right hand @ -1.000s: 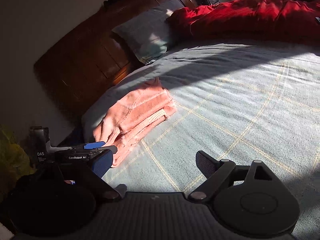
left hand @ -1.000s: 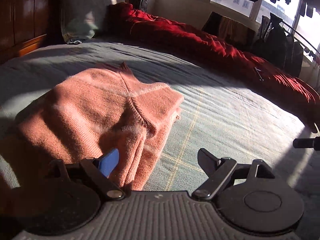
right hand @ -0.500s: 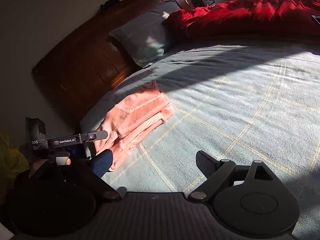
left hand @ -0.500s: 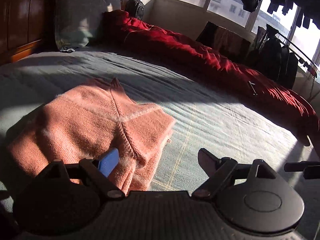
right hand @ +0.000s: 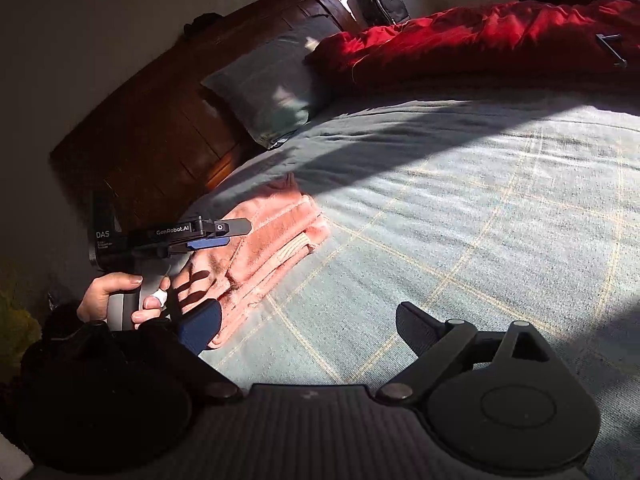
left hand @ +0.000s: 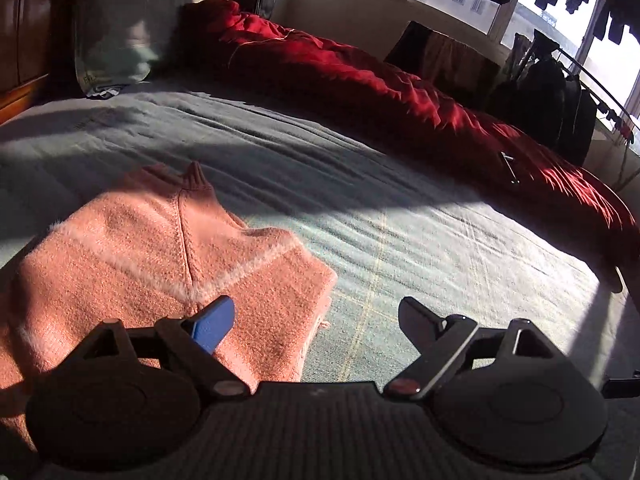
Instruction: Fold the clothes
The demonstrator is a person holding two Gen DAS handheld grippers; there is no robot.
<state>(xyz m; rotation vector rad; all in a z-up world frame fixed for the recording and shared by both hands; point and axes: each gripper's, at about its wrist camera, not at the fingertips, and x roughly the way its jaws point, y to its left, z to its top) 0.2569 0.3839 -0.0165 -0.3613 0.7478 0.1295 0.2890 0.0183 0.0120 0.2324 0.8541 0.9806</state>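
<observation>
Grey-green checked bedspread (right hand: 460, 208); red duvet (left hand: 400, 92) along its far edge, grey pillow (right hand: 272, 80) against dark wooden headboard (right hand: 160, 128), black backpack (right hand: 380, 0)

One folded salmon-pink knitted sweater (left hand: 160, 248) on the bed. One grey-green checked bedspread (right hand: 460, 220) with thin yellow lines. One crumpled red quilt (left hand: 400, 92) along the far side. One grey-green pillow (right hand: 272, 80) against one dark wooden headboard (right hand: 160, 128). One black backpack (right hand: 380, 0) in the corner. Two black two-finger grippers: left gripper (left hand: 316, 320), right gripper (right hand: 308, 326). One hand (right hand: 116, 300) on the left gripper's handle.
</observation>
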